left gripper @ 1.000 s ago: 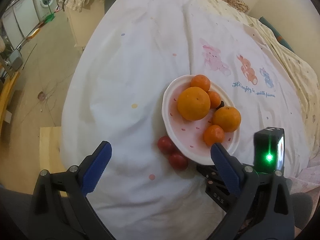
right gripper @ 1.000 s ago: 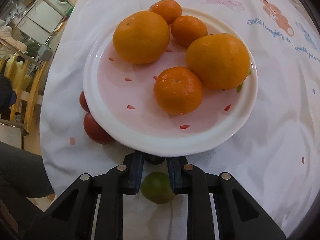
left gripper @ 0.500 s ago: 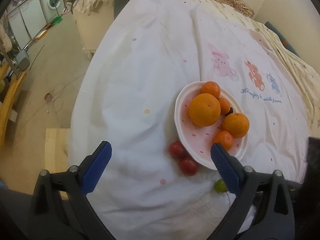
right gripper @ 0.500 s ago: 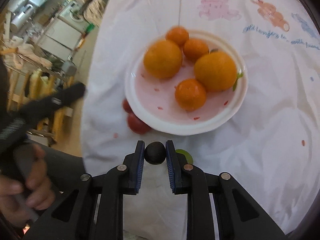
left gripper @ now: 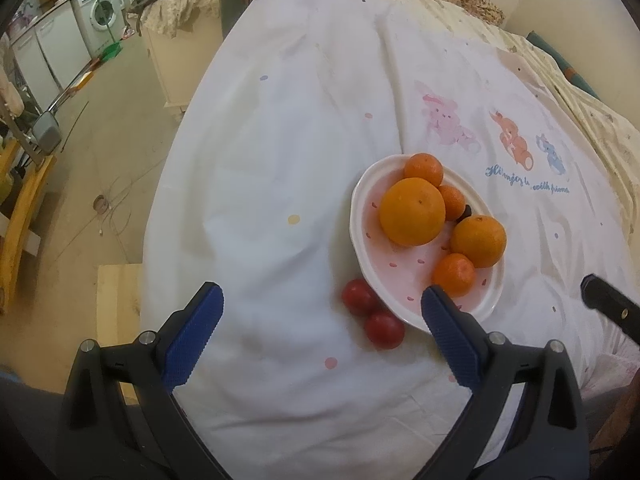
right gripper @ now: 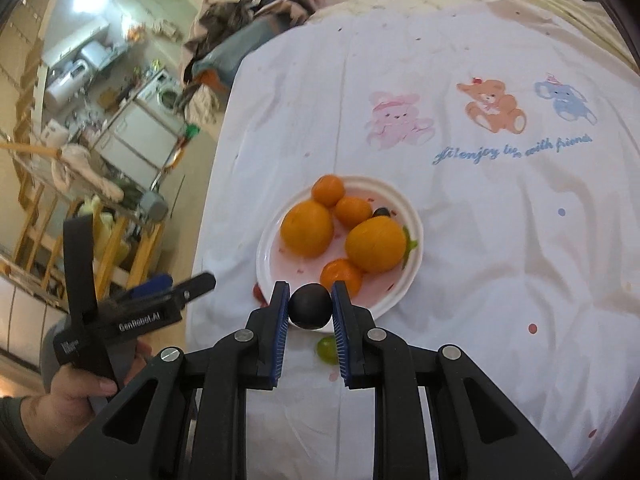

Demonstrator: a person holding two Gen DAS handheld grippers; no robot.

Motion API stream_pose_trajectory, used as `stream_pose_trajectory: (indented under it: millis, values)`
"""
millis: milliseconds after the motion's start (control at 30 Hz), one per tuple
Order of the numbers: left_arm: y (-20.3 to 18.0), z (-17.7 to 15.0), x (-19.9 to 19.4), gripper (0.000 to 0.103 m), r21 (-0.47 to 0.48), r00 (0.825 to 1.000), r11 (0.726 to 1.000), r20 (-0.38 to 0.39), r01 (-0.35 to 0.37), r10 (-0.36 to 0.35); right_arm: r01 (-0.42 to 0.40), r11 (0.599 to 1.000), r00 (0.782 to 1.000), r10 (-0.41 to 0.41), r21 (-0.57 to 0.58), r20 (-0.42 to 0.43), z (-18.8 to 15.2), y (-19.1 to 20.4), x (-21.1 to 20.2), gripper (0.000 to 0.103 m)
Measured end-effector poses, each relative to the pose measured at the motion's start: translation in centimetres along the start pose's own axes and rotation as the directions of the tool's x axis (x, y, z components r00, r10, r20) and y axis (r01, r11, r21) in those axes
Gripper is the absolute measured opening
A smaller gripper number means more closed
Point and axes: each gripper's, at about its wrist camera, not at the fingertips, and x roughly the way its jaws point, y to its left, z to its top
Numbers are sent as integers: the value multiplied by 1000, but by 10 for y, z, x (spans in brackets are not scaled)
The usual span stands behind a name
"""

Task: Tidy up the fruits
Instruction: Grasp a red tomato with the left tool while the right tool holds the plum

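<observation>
1. My right tongs (right gripper: 310, 307) were clamped on a small dark round fruit (right gripper: 310, 306), pinched between both blue pads, held above the near rim of the plate (right gripper: 414, 264).
2. My left tongs (left gripper: 320, 334) stood wide apart with nothing between them, hovering over the white sheet (left gripper: 280, 160) on the bed.
3. The white plate carried two large oranges (left gripper: 412, 211) and three smaller tangerines (left gripper: 454, 274), with another dark fruit (right gripper: 382, 212) tucked among them at the far side.
4. Two red fruits (left gripper: 372, 314) lay on the sheet touching each other, just beside the plate's near left edge.
5. A small green fruit (right gripper: 326, 350) sat on the sheet just below the plate, partly hidden behind my right tongs.
6. A hand (right gripper: 68, 396) gripped the left tool's handle.
</observation>
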Motion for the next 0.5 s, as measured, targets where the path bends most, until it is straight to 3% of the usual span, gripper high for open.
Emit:
stream_pose_trajectory:
  millis: [233, 300, 433, 500]
  values:
    - [-2, -8, 15, 97, 36, 998, 999, -54, -15, 17, -36, 995, 999, 35, 92, 8, 0, -18, -2, 22]
    - [-5, -11, 21, 92, 58, 997, 998, -78, -18, 22, -42, 993, 999, 42, 113, 1, 0, -22, 1, 22]
    - [-18, -21, 33, 71, 123, 990, 992, -140, 8, 10, -35, 991, 999, 37, 128, -9, 2, -27, 4, 22]
    - [-29, -26, 40, 68, 164, 986, 986, -168, 27, 1, -32, 991, 999, 34, 128, -12, 2, -27, 5, 22]
